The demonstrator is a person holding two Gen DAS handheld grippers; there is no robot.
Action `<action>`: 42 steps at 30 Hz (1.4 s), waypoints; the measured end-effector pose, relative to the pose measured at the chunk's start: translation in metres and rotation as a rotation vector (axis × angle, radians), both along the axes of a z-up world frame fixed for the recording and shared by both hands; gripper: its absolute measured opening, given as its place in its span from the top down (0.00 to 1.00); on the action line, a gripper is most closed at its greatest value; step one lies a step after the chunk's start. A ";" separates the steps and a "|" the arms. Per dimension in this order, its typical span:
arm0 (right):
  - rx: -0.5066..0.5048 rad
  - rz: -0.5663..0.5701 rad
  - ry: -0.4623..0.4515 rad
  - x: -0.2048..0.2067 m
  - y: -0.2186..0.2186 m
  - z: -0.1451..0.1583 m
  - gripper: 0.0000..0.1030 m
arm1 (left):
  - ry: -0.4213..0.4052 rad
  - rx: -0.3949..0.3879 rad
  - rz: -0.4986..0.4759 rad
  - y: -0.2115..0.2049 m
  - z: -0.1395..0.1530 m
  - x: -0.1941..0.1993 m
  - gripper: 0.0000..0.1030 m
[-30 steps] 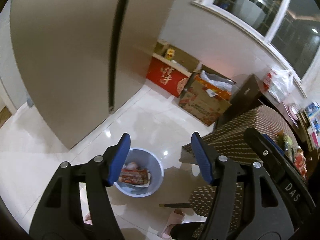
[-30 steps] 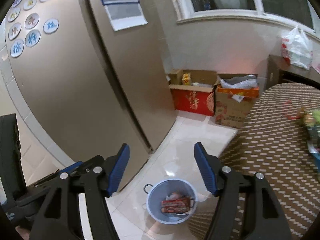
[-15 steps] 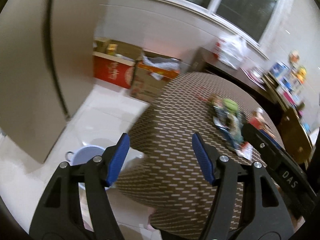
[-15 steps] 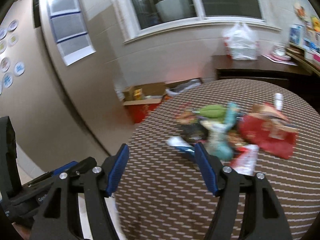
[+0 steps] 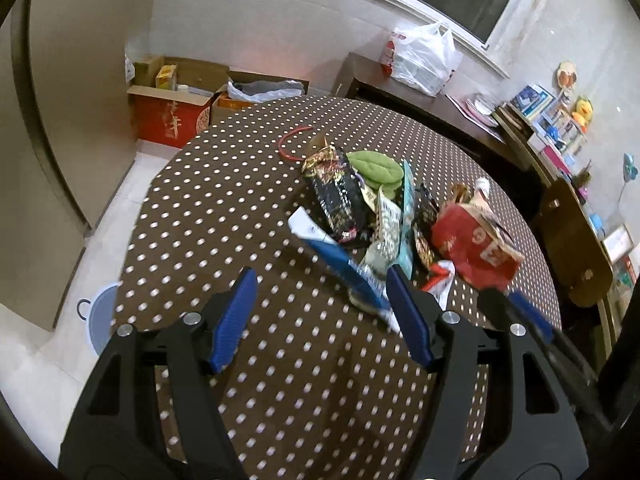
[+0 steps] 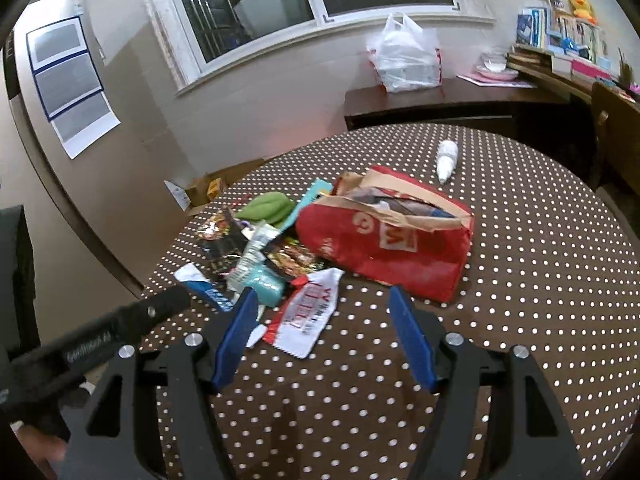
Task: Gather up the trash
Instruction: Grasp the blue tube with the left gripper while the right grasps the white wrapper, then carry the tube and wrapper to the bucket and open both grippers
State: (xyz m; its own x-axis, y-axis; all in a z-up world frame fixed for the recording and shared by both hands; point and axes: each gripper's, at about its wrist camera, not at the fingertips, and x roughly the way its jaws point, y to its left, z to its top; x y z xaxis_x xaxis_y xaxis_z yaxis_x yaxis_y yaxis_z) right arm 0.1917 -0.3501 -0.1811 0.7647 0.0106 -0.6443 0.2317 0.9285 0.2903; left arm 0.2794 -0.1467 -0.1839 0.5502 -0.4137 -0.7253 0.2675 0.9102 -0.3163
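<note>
I am holding my left gripper [image 5: 320,312] and right gripper [image 6: 320,322] over the dotted bench [image 6: 540,280], fingers released, empty, trash pile [image 6: 304,240] lying just beyond, red bag [image 6: 384,244] at its right.

My left gripper [image 5: 320,312] fills the bottom of its frame: black plastic arms with triangular cut-outs, silver screws at the joints, and long blue pads [image 5: 234,320] on the inner faces of both fingers. My right gripper [image 6: 322,334] is built the same, black with blue pads [image 6: 410,340]. At the lower left of that frame, the other tool's black body bears small white lettering, too blurred to read.
</note>
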 end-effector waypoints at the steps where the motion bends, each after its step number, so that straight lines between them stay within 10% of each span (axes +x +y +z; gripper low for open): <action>1: 0.005 0.002 0.004 0.002 -0.001 -0.001 0.35 | 0.002 -0.002 0.002 -0.001 -0.001 0.003 0.36; 14: 0.004 0.058 0.107 0.041 0.006 -0.021 0.35 | 0.017 -0.070 -0.015 -0.007 -0.014 0.032 0.84; 23: -0.051 0.047 0.156 0.060 0.009 -0.024 0.69 | -0.046 -0.112 -0.021 0.019 0.010 0.015 0.89; 33: -0.051 0.023 0.071 0.028 0.017 0.003 0.77 | -0.098 -0.135 0.008 0.064 0.031 -0.011 0.91; 42: -0.007 0.247 -0.048 0.024 0.109 0.045 0.77 | -0.129 -0.148 0.071 0.129 0.039 -0.028 0.91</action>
State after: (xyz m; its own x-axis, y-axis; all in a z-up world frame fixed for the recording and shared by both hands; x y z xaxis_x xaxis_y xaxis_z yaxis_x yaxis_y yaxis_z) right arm 0.2158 -0.2414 -0.1357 0.7691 0.1966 -0.6082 -0.0165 0.9573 0.2885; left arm 0.2512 -0.0173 -0.1449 0.6663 -0.4678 -0.5808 0.2516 0.8741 -0.4154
